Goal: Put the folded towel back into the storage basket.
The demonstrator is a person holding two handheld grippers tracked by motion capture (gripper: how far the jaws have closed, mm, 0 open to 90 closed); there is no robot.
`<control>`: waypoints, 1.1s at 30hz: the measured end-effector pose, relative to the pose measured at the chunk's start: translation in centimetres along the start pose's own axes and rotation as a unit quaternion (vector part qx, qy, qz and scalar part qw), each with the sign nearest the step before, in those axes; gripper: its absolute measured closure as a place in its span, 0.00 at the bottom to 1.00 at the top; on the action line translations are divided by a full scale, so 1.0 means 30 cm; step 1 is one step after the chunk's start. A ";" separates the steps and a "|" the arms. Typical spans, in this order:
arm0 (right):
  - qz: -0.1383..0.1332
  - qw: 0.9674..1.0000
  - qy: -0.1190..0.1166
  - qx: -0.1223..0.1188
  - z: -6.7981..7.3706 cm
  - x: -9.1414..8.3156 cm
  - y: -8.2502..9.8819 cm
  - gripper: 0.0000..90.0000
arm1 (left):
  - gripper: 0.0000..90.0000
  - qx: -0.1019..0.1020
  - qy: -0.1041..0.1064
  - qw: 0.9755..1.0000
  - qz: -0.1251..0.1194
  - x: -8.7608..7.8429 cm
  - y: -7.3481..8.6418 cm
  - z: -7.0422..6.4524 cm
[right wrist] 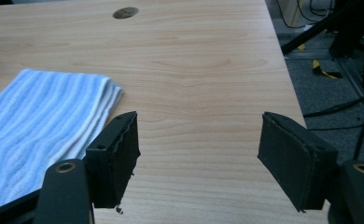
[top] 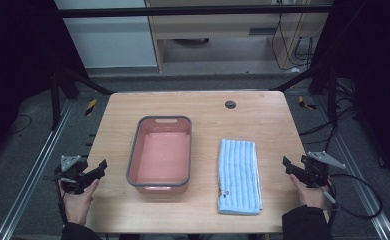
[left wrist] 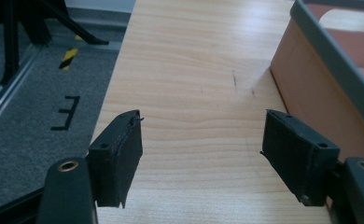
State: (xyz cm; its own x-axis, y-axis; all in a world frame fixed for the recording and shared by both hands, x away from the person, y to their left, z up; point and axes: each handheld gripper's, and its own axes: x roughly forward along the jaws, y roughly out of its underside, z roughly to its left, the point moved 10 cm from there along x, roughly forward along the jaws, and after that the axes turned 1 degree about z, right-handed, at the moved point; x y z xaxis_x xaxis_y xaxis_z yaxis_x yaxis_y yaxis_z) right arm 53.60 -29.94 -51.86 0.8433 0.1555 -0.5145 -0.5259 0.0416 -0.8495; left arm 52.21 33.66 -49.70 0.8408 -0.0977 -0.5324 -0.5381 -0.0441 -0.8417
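- Waiting at the near corners of a light wooden table (top: 208,210), a person holds a two-jaw gripper in each hand, and neither tool holds or touches anything.
- On the person's left, the left gripper (top: 102,167) hangs at the table's left edge with its jaws spread wide and only bare wood between them, as the left gripper view makes plain.
- On the person's right, the right gripper (top: 286,164) hangs at the table's right edge, jaws likewise spread wide and empty.
- A salmon-pink rectangular tub (top: 132,155) with a grey rim stands left of centre on the table, empty, with its long sides running away from the person; in the left gripper view its near wall (left wrist: 311,88) lies just to the right of that gripper's jaws.
- A folded blue-and-white striped towel (top: 239,176) lies flat to the right of the tub, near it but apart, with its long edge parallel to the tub; in the right gripper view the towel (right wrist: 40,121) sits to the left of the jaws, close but untouched.
- The work appears to be at its very start: both tools are poised, with no reach begun.
- The likely next move is for the right gripper to swing inward and down to the towel's near or right edge and pinch the folded layers together; cloth is limp, so a deep bite on the fold would be needed to lift it whole.
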 end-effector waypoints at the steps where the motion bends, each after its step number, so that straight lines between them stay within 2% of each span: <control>1: 0.001 1.000 -0.001 -0.003 0.007 -0.004 -0.004 0.32 | 0.29 0.003 0.000 1.000 0.000 -0.006 -0.003 -0.004; 4: -0.005 1.000 -0.010 -0.012 0.033 -0.018 -0.021 0.35 | 0.27 0.011 0.008 1.000 -0.003 -0.015 -0.008 -0.017; 6: -0.014 0.999 -0.031 -0.014 0.056 -0.028 -0.035 0.35 | 0.25 0.022 0.017 1.000 -0.002 -0.021 -0.020 -0.036; 8: -0.014 0.999 -0.037 -0.014 0.066 -0.030 -0.040 0.36 | 0.24 0.023 0.020 1.000 -0.003 -0.025 -0.027 -0.041; 10: -0.016 0.999 -0.041 -0.025 0.082 -0.040 -0.059 0.36 | 0.24 0.028 0.025 0.999 -0.010 -0.039 -0.045 -0.053; 12: -0.019 0.999 -0.044 -0.023 0.085 -0.044 -0.065 0.37 | 0.23 0.029 0.030 0.999 -0.007 -0.040 -0.049 -0.059; 13: -0.017 0.998 -0.054 -0.023 0.096 -0.050 -0.078 0.37 | 0.23 0.032 0.034 0.999 -0.009 -0.046 -0.058 -0.071; 16: -0.013 0.998 -0.057 -0.031 0.104 -0.055 -0.097 0.38 | 0.23 0.037 0.041 0.998 -0.009 -0.052 -0.067 -0.087; 18: -0.017 0.997 -0.063 -0.029 0.110 -0.064 -0.118 0.38 | 0.24 0.037 0.055 0.998 -0.013 -0.069 -0.091 -0.111; 21: -0.022 0.997 -0.069 -0.028 0.120 -0.073 -0.143 0.38 | 0.25 0.037 0.060 0.997 -0.018 -0.082 -0.108 -0.128; 22: -0.026 0.996 -0.074 -0.030 0.133 -0.082 -0.167 0.38 | 0.26 0.040 0.068 0.997 -0.019 -0.090 -0.121 -0.150; 23: -0.028 0.996 -0.076 -0.033 0.139 -0.086 -0.179 0.38 | 0.26 0.040 0.068 0.997 -0.019 -0.090 -0.121 -0.150; 24: -0.030 0.996 -0.078 -0.033 0.147 -0.089 -0.191 0.38 | 0.27 0.047 0.070 0.996 -0.022 -0.095 -0.133 -0.171; 26: -0.032 0.995 -0.083 -0.037 0.161 -0.093 -0.214 0.38 | 0.27 0.047 0.073 0.996 -0.022 -0.096 -0.139 -0.182; 28: -0.035 0.995 -0.086 -0.040 0.173 -0.096 -0.238 0.39 | 0.28 0.048 0.084 0.995 -0.023 -0.099 -0.161 -0.216; 33: -0.045 0.994 -0.096 -0.039 0.205 -0.103 -0.293 0.39 | 0.29 0.060 0.093 0.993 -0.029 -0.106 -0.199 -0.280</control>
State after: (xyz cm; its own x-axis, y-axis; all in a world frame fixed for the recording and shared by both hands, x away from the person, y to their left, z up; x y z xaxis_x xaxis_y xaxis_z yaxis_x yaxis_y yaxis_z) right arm 54.94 -24.73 -42.08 0.8457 0.3402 -0.4113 -0.4337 -0.0110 -0.9010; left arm 52.27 25.90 -42.23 0.8389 -0.2815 -0.4659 -0.4682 0.0634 -0.8814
